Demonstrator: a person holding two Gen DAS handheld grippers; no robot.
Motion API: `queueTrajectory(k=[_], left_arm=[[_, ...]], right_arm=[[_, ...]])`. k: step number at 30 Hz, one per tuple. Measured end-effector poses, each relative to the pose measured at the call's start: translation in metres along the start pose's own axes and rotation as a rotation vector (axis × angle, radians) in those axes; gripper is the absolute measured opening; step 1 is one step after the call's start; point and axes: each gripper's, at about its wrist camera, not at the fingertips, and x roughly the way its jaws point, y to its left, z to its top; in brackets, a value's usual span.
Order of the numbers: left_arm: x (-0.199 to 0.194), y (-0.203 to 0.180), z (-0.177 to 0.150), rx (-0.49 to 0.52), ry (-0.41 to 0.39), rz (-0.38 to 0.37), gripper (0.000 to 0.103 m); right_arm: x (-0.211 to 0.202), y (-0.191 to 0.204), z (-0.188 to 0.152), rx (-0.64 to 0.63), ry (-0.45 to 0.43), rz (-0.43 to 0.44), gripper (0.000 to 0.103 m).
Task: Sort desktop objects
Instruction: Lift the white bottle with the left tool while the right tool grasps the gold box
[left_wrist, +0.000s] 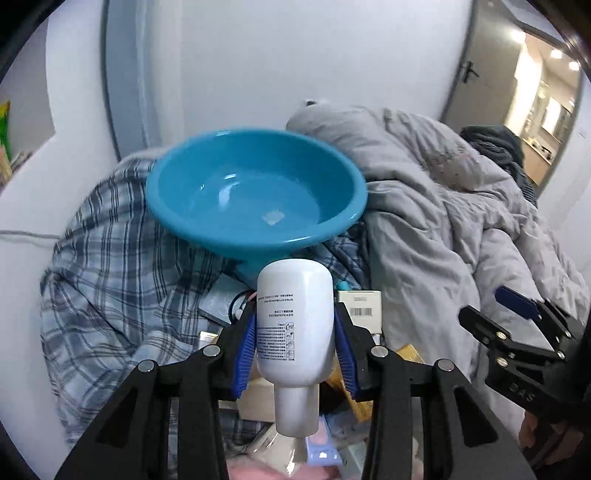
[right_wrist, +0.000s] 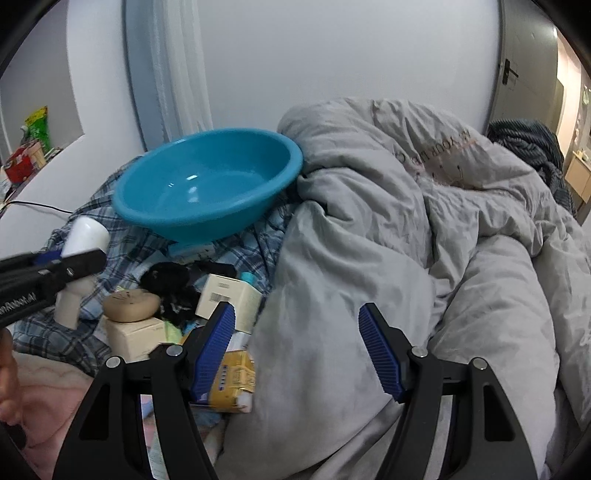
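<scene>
Home bedroom — rumpled grey duvet (right_wrist: 388, 229), plaid sheet (left_wrist: 110, 258), door w/ handle (left_wrist: 469, 74)

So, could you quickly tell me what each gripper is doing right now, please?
Left gripper: shut on the white bottle, held upside down.
Right gripper: open, holding nothing, above the grey duvet.

basin (right_wrist: 207, 184) left of quilt (right_wrist: 406, 258)

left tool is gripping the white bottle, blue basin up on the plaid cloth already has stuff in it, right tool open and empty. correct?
One thing is off: the blue basin is empty; the left wrist view shows only its bare glossy inside. The rest stands: the left tool grips the white bottle, the basin sits on the plaid cloth, and the right tool is open and empty.
</scene>
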Motion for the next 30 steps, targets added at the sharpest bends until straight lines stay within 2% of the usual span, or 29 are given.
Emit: queueTrajectory(k=[3,6,12,23,27,30], left_arm=[[-0.017,0.006,-0.005,-0.032,-0.02,-0.036,0.041],[-0.023,0.008,-0.014,-0.059,-0.021,-0.007,0.041],[-0.025,0.014,-0.03,-0.095,-0.001,0.026,0.041],[-0.015,0.011,-0.048,-0.11,0.052,-0.007,0.041],[-0.009,0.01,-0.053,-0.109,0.068,0.004,0.041],[-0.007,0.013,-0.053,-0.123,0.073,-0.004,0.041]], right_arm=[[-0.011,0.008,0.0,-0.009,-0.013,0.015,0.069],[-0.018,0.016,-0.005,-0.016,-0.005,0.038,0.069],[-0.02,0.035,-0.025,-0.051,0.037,0.039,0.069],[-0.006,0.045,-0.046,-0.051,0.128,0.059,0.069],[0.008,0.05,-0.052,-0.068,0.169,0.072,0.074],[0.017,0.062,-0.058,-0.127,0.184,0.033,0.078]])
